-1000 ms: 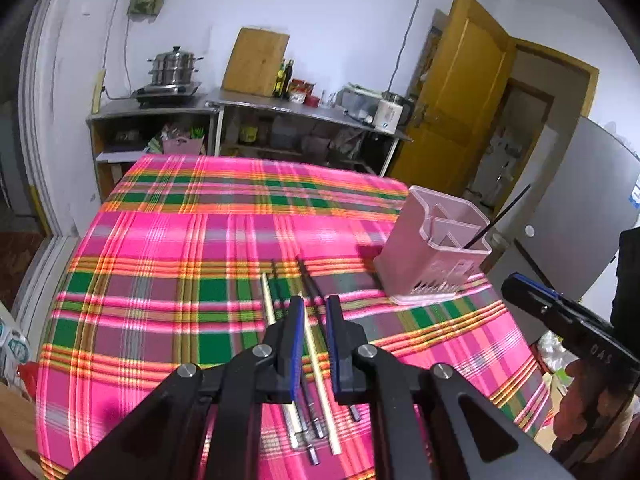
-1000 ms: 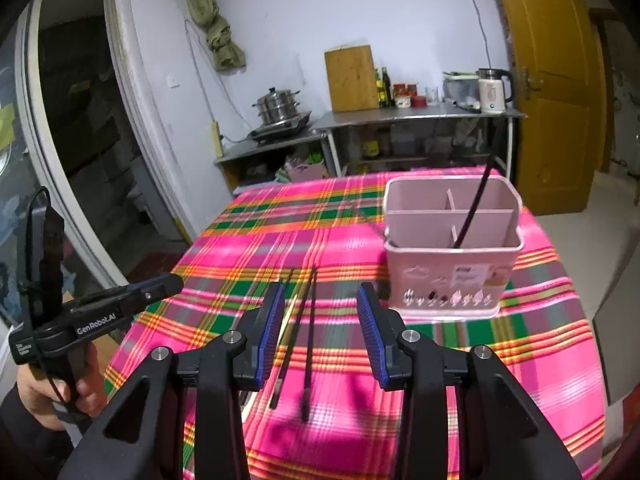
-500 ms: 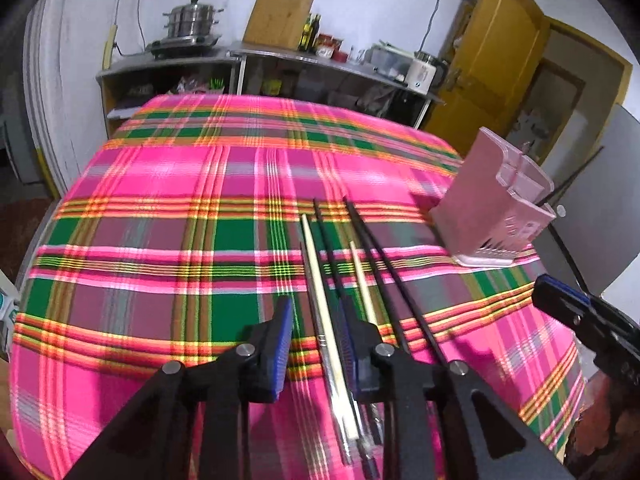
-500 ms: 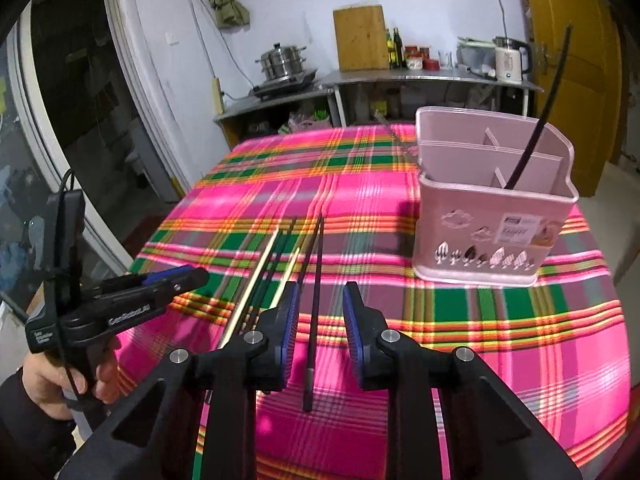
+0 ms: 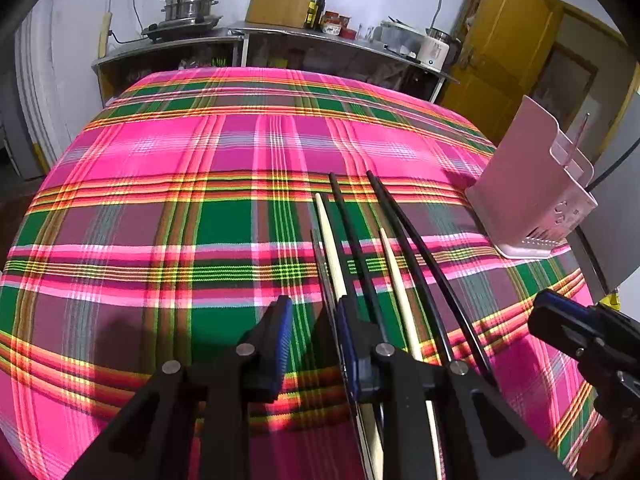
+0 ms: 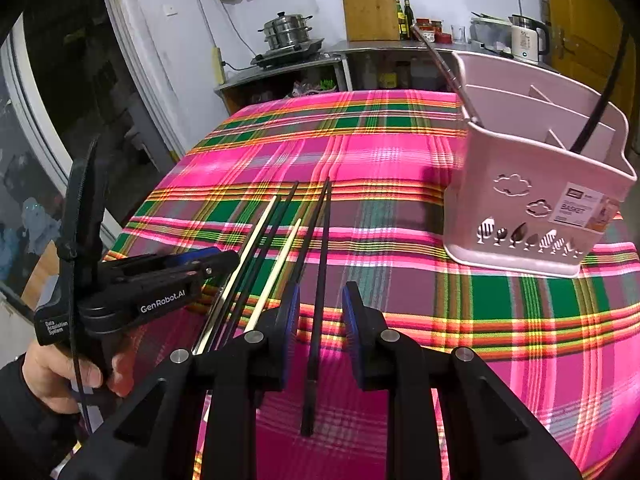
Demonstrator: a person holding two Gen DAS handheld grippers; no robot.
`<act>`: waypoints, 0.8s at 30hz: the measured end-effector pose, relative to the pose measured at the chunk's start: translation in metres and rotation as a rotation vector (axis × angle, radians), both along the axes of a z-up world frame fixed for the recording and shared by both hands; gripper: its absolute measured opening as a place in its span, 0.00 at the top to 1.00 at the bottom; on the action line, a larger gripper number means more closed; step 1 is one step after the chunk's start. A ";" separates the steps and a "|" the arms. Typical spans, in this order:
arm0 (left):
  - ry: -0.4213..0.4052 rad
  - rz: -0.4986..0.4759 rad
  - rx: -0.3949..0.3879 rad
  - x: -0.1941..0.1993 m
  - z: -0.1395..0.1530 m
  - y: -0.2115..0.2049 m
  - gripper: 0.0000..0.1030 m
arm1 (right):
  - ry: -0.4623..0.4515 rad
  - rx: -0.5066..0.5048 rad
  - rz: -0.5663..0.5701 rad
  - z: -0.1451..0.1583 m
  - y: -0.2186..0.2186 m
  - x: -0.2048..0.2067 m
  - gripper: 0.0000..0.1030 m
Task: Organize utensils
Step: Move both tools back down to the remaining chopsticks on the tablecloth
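Note:
Several chopsticks lie side by side on the plaid tablecloth (image 5: 160, 208): black ones (image 5: 404, 232) and pale wooden ones (image 5: 330, 240). My left gripper (image 5: 312, 316) is open, low over the cloth just left of the bundle, its right finger touching the leftmost sticks. My right gripper (image 6: 320, 304) is open with its jaws either side of the rightmost black chopstick (image 6: 320, 280). The pink utensil basket (image 6: 532, 184) stands upright to the right, holding a black chopstick and a metal stick; it also shows in the left wrist view (image 5: 528, 192).
The left gripper (image 6: 132, 288) and its hand show at the left of the right wrist view. A counter with a steamer pot (image 5: 188, 4), cutting board and kettle stands behind the table. A yellow door (image 5: 504, 44) is at the back right.
Both grippers dropped lower and nearer the chopsticks. The left jaws opened wider at the bundle's left side; the right gripper now straddles the rightmost black chopstick.

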State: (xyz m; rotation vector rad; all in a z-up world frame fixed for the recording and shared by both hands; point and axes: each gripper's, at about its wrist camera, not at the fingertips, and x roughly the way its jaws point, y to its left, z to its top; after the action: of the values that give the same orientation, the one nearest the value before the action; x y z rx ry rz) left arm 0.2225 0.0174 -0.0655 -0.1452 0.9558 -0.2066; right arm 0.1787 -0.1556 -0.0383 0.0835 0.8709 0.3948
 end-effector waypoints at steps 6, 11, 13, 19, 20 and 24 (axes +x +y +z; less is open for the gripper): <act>-0.015 0.000 0.002 -0.002 -0.001 0.003 0.77 | 0.014 0.001 0.000 -0.005 0.001 0.006 0.78; -0.016 0.006 0.041 -0.002 -0.002 -0.001 0.82 | 0.034 -0.007 -0.003 -0.013 0.004 0.015 0.78; -0.018 0.011 0.075 -0.001 -0.002 -0.001 0.91 | 0.041 -0.013 -0.002 -0.016 0.006 0.019 0.78; -0.003 0.005 0.033 0.001 -0.002 0.016 0.95 | 0.064 -0.027 0.000 -0.027 0.013 0.033 0.78; -0.002 0.006 0.030 0.001 -0.002 0.017 0.95 | 0.068 -0.029 0.002 -0.029 0.015 0.036 0.79; -0.001 0.028 0.027 0.002 -0.002 0.027 0.95 | 0.077 -0.041 0.008 -0.034 0.023 0.047 0.80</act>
State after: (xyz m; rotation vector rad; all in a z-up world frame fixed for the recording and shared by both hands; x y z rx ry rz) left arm 0.2248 0.0442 -0.0671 -0.1342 0.9545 -0.1678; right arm 0.2261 -0.1328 -0.0726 0.0574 0.9549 0.3833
